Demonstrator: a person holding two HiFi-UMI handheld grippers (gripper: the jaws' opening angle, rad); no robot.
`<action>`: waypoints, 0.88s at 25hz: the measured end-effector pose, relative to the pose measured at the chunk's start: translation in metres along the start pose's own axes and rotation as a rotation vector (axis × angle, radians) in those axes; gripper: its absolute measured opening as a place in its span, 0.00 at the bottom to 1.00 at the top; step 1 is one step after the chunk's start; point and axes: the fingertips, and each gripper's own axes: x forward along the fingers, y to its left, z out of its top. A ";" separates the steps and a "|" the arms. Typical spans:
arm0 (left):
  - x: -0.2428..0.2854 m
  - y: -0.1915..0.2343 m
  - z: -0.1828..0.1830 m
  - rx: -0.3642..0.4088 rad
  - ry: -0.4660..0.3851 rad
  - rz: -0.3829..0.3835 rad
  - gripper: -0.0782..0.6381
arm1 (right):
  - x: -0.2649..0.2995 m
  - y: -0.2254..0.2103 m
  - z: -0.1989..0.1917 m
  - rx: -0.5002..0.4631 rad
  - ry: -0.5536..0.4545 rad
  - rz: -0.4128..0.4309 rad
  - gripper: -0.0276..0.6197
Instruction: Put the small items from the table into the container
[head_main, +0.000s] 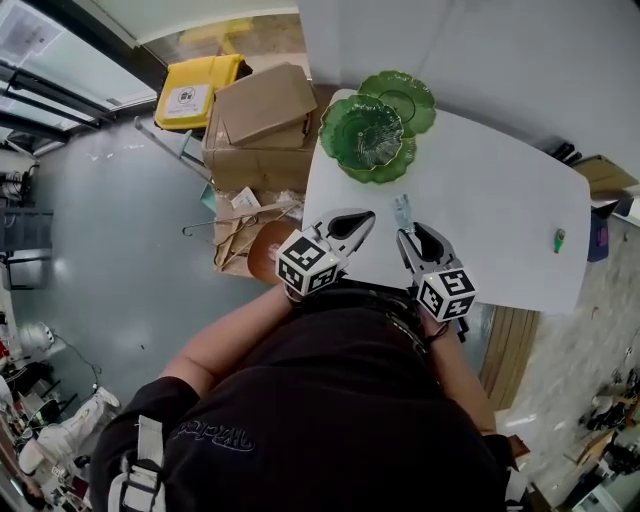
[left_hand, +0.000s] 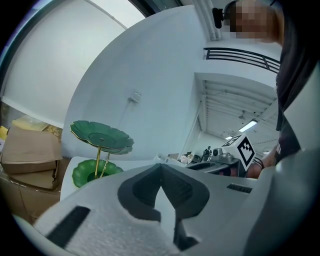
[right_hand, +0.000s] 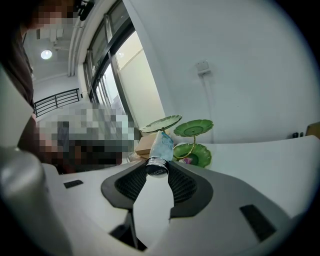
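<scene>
A white table (head_main: 500, 215) carries a green tiered dish stand (head_main: 378, 125) at its far left corner; the stand also shows in the left gripper view (left_hand: 100, 136) and the right gripper view (right_hand: 193, 129). My right gripper (head_main: 412, 232) (right_hand: 159, 167) is shut on a small pale-blue tube (head_main: 403, 210) (right_hand: 161, 147), gripped at its silver cap, above the table's near edge. Beside it on the left, my left gripper (head_main: 352, 225) (left_hand: 160, 166) is shut with nothing between its tips. A small green item (head_main: 559, 240) lies near the table's right edge.
Cardboard boxes (head_main: 262, 125) and a yellow bag (head_main: 195, 90) stand on the floor left of the table, with wire hangers (head_main: 235, 225) below them. A brown box (head_main: 605, 175) sits past the table's right side. A white wall (head_main: 480, 50) runs behind the table.
</scene>
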 end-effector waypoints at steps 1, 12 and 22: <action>0.000 0.001 0.001 0.000 -0.002 0.001 0.12 | 0.002 -0.001 0.000 0.004 0.005 0.004 0.26; 0.019 0.018 -0.005 0.016 0.040 0.007 0.12 | 0.040 -0.048 -0.001 0.024 0.070 0.003 0.26; 0.054 0.041 -0.024 -0.033 0.106 0.053 0.12 | 0.111 -0.108 -0.035 0.094 0.183 0.013 0.26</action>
